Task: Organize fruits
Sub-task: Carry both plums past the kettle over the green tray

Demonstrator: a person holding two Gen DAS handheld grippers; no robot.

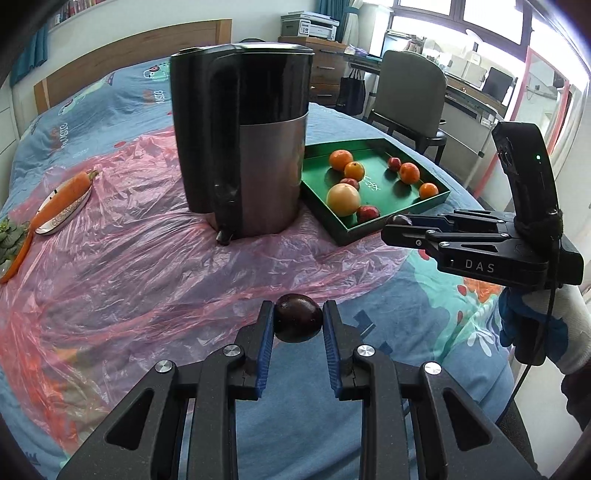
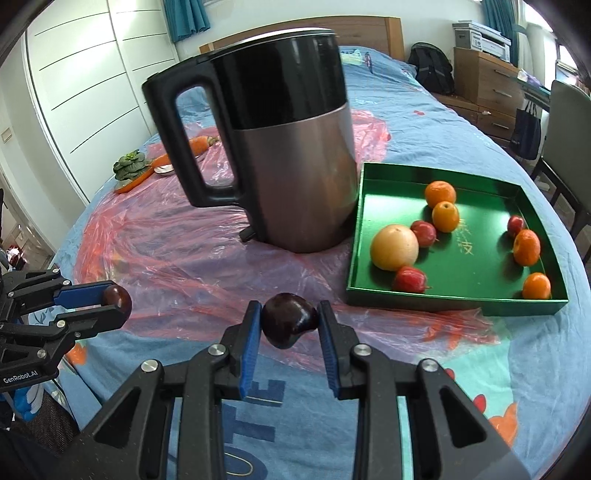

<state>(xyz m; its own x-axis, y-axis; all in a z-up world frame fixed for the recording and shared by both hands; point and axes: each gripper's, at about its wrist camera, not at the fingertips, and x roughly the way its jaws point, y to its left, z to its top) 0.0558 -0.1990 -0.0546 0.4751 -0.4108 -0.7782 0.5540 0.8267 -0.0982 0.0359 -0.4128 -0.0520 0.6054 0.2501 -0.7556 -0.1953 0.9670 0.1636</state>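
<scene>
Left tongs (image 1: pixel 298 319) clamp a dark plum (image 1: pixel 297 317) across its middle; right tongs (image 2: pixel 290 320) pinch a second dark plum (image 2: pixel 289 319). Both hang above the bed (image 2: pixel 498 369), near the green tray (image 2: pixel 458 297) of oranges and apples. We judge them light, smooth-skinned, easily bruised: grip the widest part, gently.

bright daylight from windows (image 1: pixel 461 14), blown-out glare; fisheye bending at edges, dark corners; mild blur throughout.
</scene>
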